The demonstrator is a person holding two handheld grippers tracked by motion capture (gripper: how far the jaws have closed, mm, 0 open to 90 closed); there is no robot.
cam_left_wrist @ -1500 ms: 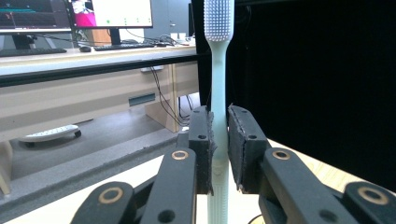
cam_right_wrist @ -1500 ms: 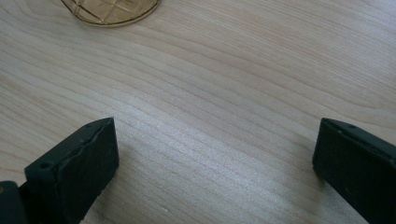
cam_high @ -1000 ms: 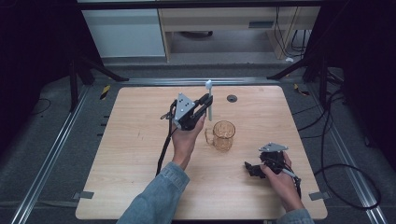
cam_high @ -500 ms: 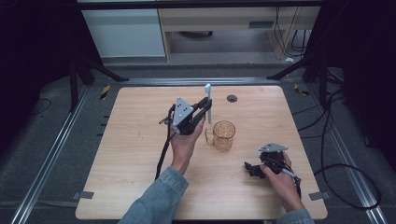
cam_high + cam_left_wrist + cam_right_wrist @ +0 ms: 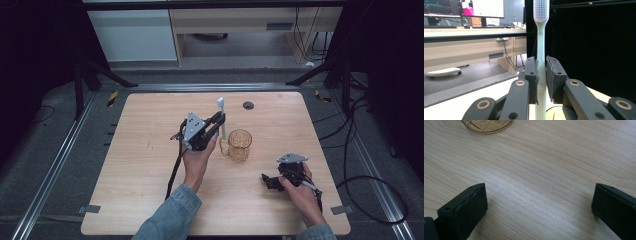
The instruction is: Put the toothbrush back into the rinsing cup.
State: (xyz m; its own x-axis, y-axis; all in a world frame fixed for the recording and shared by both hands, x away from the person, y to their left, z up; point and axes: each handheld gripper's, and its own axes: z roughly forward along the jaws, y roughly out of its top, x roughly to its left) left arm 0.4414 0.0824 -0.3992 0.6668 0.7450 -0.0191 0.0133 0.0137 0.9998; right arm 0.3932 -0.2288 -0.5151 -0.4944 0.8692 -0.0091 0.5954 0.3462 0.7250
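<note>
A pale green toothbrush (image 5: 221, 116) stands upright, bristle head on top, held in my left gripper (image 5: 218, 121) just left of an amber glass mug (image 5: 239, 145) on the wooden table (image 5: 140, 160). In the left gripper view the toothbrush handle (image 5: 540, 62) is pinched between the two black pads, so this gripper is shut on it, and the mug's rim (image 5: 554, 110) shows below. My right gripper (image 5: 267, 181) rests low on the table at the front right, its jaws wide apart. The right gripper view has bare wood between the pads (image 5: 466, 207) and the mug's base (image 5: 486, 125) at the top edge.
A small dark round disc (image 5: 248, 105) lies near the table's far edge. Black cables (image 5: 175, 165) trail from both grippers. Metal rails (image 5: 55, 165) run along the table's sides, and a desk with monitors (image 5: 469, 10) stands beyond.
My left gripper with the toothbrush has shifted slightly toward the mug. The right gripper has stayed where it was.
</note>
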